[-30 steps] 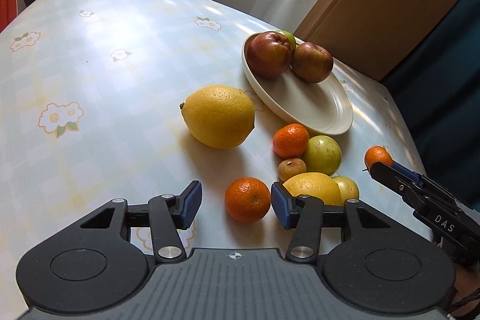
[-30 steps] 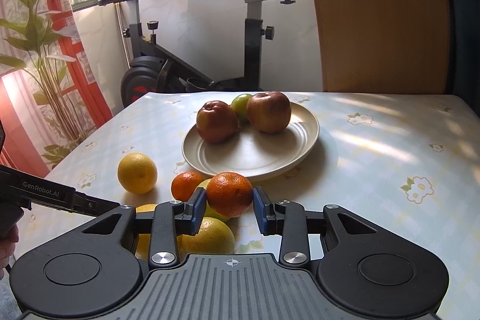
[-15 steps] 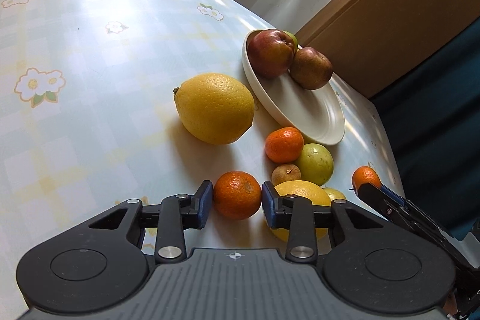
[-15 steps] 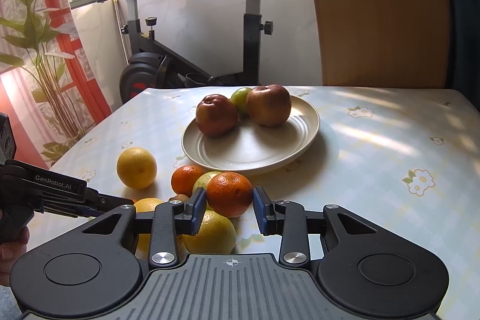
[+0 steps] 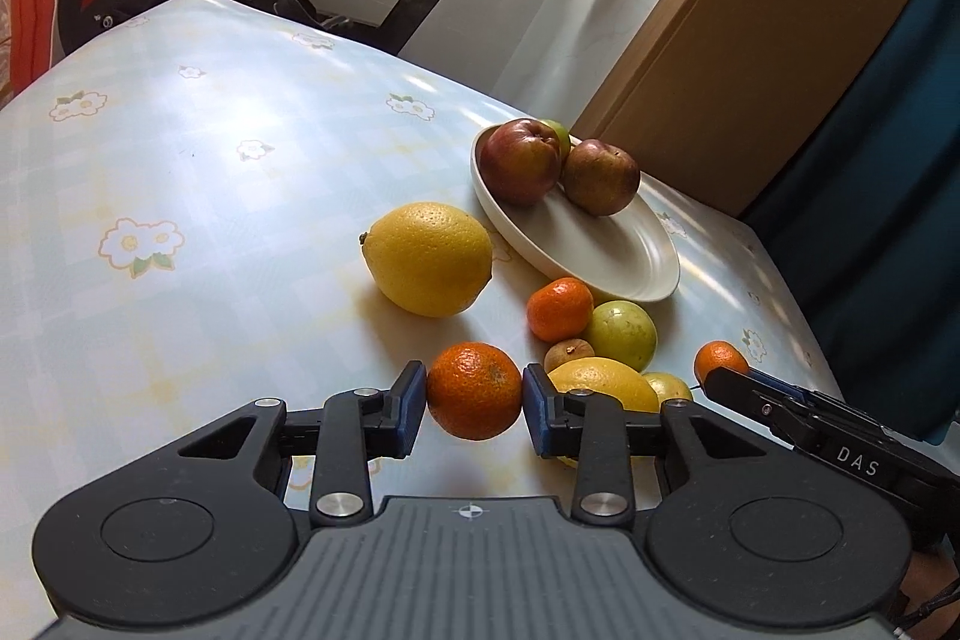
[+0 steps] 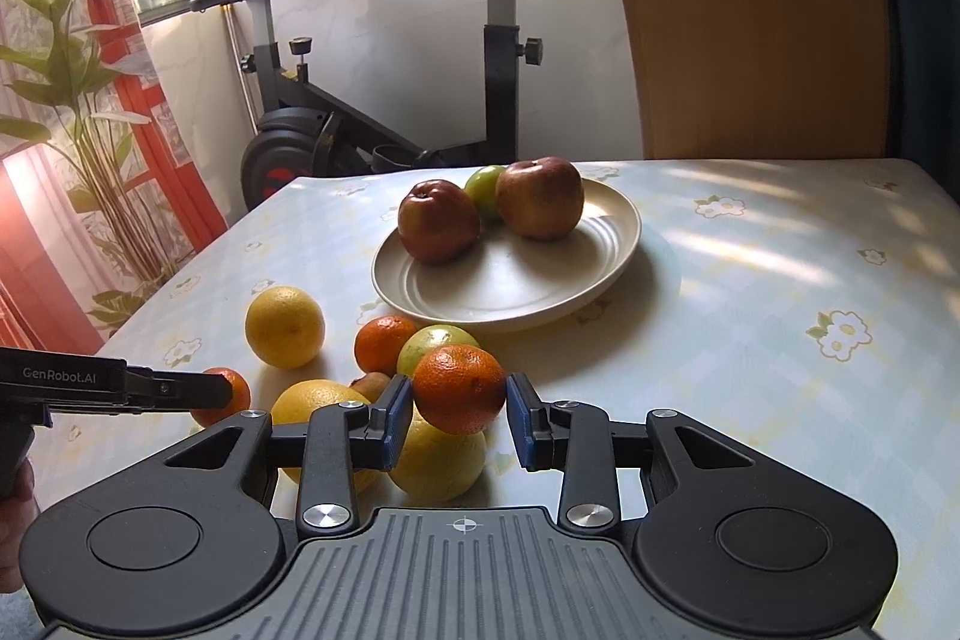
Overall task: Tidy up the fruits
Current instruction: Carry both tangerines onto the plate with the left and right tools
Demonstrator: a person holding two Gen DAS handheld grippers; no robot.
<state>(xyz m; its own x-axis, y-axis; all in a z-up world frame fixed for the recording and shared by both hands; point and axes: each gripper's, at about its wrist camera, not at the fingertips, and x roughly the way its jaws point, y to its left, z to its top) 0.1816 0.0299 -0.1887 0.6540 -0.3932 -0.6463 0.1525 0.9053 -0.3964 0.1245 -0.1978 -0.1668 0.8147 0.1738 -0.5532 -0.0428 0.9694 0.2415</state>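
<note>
My left gripper (image 5: 474, 403) is shut on a tangerine (image 5: 474, 391), held just above the table. My right gripper (image 6: 459, 415) is shut on another tangerine (image 6: 459, 388), lifted over a yellow citrus (image 6: 438, 457); it shows in the left wrist view (image 5: 720, 361) too. A cream plate (image 6: 576, 280) (image 5: 618, 256) holds two red apples (image 6: 438, 229) (image 6: 540, 199) and a green fruit (image 6: 486, 184). On the table lie a large lemon (image 5: 429, 259), a third tangerine (image 5: 559, 310), a green-yellow fruit (image 5: 621, 334) and a small brown fruit (image 5: 564, 355).
The table (image 6: 780, 280) has a pale flowered cloth. An exercise bike (image 6: 390, 100) stands behind its far edge. A wooden panel (image 6: 750, 10) and a dark blue curtain (image 5: 888, 160) are at the right. A potted plant (image 6: 78, 100) stands by the window.
My left gripper closed around the tangerine that lay between its fingers and tilted up with it. My right gripper kept hold of its tangerine and barely moved.
</note>
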